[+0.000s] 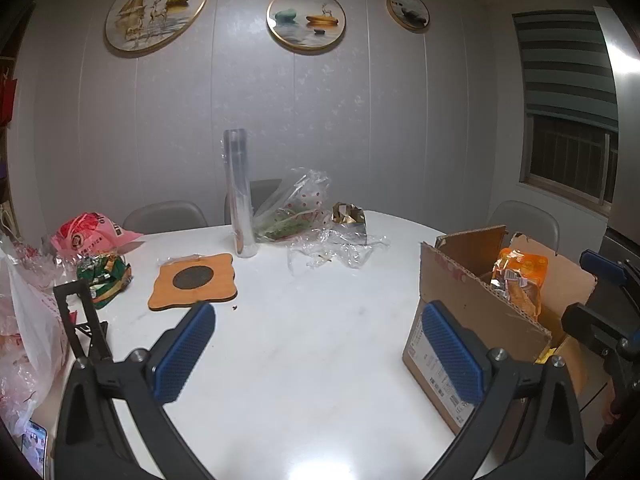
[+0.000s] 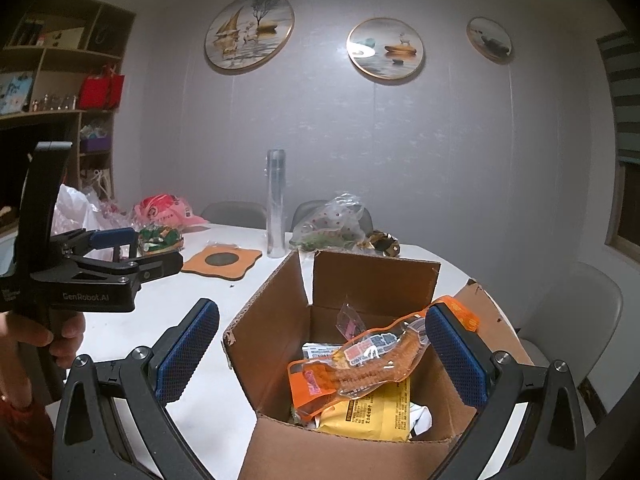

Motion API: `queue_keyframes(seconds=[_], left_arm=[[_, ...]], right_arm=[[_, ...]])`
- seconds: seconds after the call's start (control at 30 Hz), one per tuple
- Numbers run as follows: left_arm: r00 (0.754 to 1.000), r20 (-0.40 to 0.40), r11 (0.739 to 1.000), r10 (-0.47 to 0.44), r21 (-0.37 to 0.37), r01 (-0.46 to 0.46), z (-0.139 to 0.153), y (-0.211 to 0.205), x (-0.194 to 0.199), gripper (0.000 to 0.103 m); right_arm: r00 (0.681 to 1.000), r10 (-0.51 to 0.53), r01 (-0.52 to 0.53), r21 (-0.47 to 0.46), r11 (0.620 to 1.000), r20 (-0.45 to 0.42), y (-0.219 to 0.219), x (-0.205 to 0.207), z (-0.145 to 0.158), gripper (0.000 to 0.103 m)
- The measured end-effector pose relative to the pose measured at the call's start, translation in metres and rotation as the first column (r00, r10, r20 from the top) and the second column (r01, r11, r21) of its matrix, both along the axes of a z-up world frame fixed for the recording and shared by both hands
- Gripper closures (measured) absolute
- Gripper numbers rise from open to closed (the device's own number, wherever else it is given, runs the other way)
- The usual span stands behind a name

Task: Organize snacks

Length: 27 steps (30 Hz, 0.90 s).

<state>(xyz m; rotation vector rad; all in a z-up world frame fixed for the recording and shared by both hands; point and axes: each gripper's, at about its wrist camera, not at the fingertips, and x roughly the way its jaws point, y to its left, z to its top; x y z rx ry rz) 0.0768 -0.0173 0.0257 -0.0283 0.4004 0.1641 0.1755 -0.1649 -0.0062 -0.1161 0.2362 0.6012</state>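
You face a pale panelled wall (image 1: pixel 312 112) hung with three round gold-rimmed paintings (image 1: pixel 306 20); grey chairs (image 1: pixel 166 216) line the white table (image 1: pixel 312 340).

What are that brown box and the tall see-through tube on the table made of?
The box looks like plain corrugated cardboard, matte brown: its torn flap edges show the wavy inner layer. The tube seems to be a roll of clear glossy plastic film, though it could be a rigid plastic cylinder.

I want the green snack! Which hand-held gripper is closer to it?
Left. The left hand-held gripper is near the green snack; the right hand-held gripper hovers over the box.
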Motion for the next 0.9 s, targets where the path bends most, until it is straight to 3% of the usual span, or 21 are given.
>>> queue_keyframes(seconds=[0.9], left_arm=[[1.0, 0.004, 1.0, -0.02, -0.012, 0.02, 0.004, -0.0026, -0.0034, 0.001]], right_arm=[[1.0, -0.016, 0.016, 0.013, 1.0, -0.024, -0.0086, -0.0036, -0.0004, 0.0]])
